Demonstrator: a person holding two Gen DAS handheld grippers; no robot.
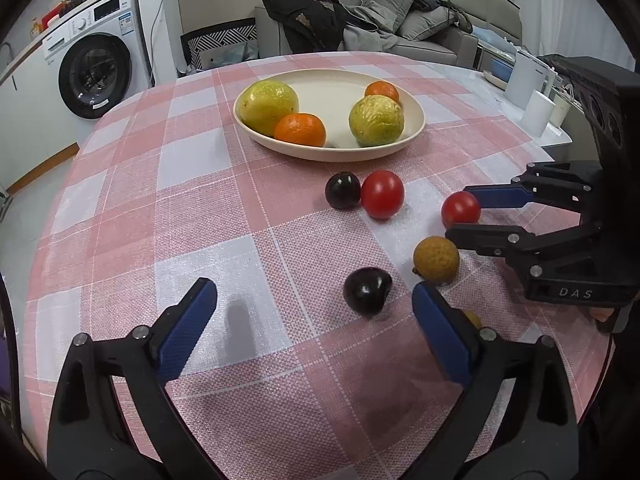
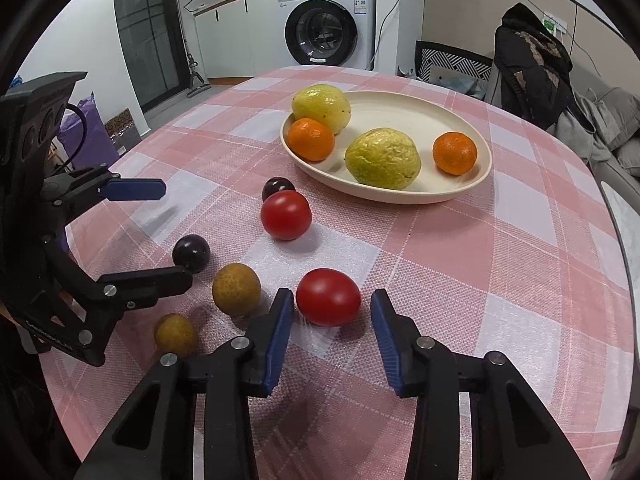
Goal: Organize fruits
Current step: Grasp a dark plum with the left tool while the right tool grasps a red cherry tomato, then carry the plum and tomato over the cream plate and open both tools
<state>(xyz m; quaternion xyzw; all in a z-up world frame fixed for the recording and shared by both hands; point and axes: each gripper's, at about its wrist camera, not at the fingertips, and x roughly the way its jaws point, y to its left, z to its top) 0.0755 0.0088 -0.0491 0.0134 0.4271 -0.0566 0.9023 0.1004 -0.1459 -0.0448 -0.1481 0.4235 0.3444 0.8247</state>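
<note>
A pink checked tablecloth (image 2: 460, 264) covers the table; far behind stands a washing machine (image 2: 328, 24), its label unreadable. The cream plate (image 2: 452, 194) holds two guavas and two oranges. The right gripper (image 2: 332, 328), marked "DAS", is spread around the near tomato (image 2: 328, 297) without touching it. The left gripper (image 1: 314, 316) gapes wide beside a dark plum (image 1: 367, 290).

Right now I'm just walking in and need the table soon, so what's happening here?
A person is sorting fruit with two handheld grippers. The plate holds two guavas and two oranges. The open right gripper straddles a red tomato on the cloth; the open left gripper hovers near a dark plum. Neither has gripped anything.
</note>
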